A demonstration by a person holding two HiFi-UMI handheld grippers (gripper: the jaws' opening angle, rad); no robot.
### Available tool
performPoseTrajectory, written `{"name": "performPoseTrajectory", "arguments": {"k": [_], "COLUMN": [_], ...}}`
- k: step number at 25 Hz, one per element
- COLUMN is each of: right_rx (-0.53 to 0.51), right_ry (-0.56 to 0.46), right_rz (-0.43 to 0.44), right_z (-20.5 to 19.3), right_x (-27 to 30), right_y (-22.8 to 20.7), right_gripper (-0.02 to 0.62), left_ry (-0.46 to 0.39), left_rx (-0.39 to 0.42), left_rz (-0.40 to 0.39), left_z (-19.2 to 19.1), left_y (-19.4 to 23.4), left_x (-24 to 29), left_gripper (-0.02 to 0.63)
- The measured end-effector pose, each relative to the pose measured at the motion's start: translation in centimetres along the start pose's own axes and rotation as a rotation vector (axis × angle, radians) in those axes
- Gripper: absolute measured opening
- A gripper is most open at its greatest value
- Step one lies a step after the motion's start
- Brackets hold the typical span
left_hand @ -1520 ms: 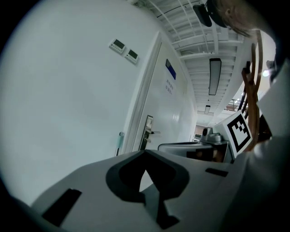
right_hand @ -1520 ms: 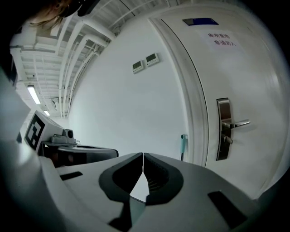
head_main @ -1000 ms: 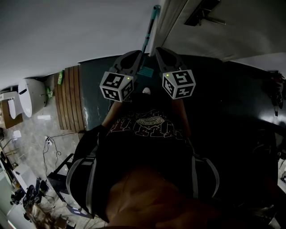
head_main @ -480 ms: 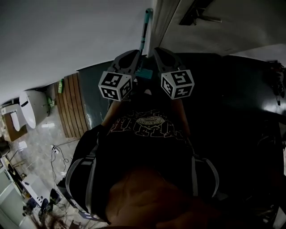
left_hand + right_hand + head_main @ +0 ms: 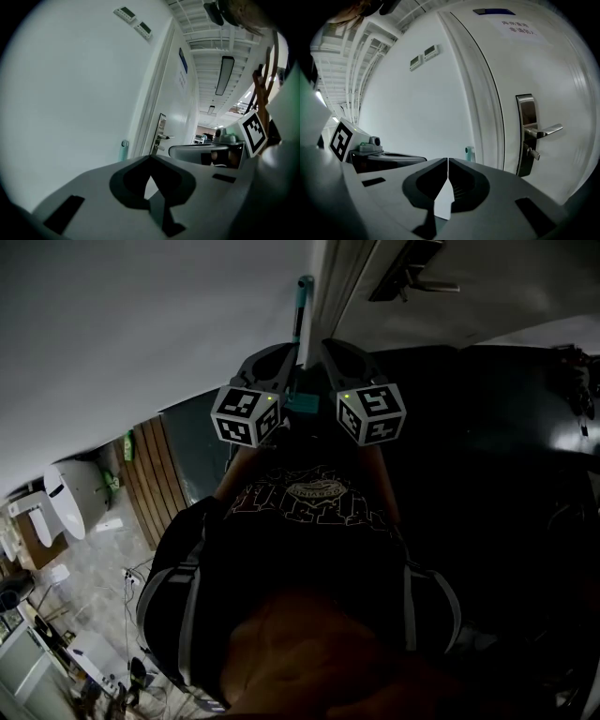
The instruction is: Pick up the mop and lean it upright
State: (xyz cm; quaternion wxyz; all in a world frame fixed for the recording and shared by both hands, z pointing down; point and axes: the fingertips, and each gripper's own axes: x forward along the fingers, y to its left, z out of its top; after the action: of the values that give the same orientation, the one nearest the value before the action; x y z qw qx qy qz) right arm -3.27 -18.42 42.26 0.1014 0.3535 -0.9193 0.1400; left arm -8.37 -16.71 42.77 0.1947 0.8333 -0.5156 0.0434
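Nothing is legible: the door notice [image 5: 514, 26] and the shirt print [image 5: 309, 501] are too blurred.

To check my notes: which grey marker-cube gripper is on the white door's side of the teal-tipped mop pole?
The right gripper, nearer the white door; the left gripper is across the teal-tipped mop pole, by plain wall.

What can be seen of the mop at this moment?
Only the mop handle shows: a thin, straight pole ending in a teal cap at its far end. It runs from between the left gripper and the right gripper towards the white wall, and the cap sits close beside the door frame. Whether it touches the wall cannot be told. A teal piece shows low between the grippers. Both grippers' jaws are together with nothing in them. The mop head is out of view.
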Motion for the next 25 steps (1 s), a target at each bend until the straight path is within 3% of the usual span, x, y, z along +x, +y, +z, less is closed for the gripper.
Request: {"name": "performPoseTrajectory", "arguments": {"k": [14,25], "right_rx": [0.079,0.113], "right_ry": [-0.022,-0.023], "right_rz": [-0.103,-0.197], "right_z": [0.9,0.9], "right_x": [3.4,3.7], "right_y": [-2.9,-4.9], "right_gripper": [0.020,0.020], "left_ry": [0.070,0.130], "left_rx": [0.009,0.051], "left_rz": [-0.081,-0.095], "left_z": [0.0,-0.8], "left_y": [4.8,7.5], "left_x": [5.8,9.5], "left_gripper": [0.048,0.049]}}
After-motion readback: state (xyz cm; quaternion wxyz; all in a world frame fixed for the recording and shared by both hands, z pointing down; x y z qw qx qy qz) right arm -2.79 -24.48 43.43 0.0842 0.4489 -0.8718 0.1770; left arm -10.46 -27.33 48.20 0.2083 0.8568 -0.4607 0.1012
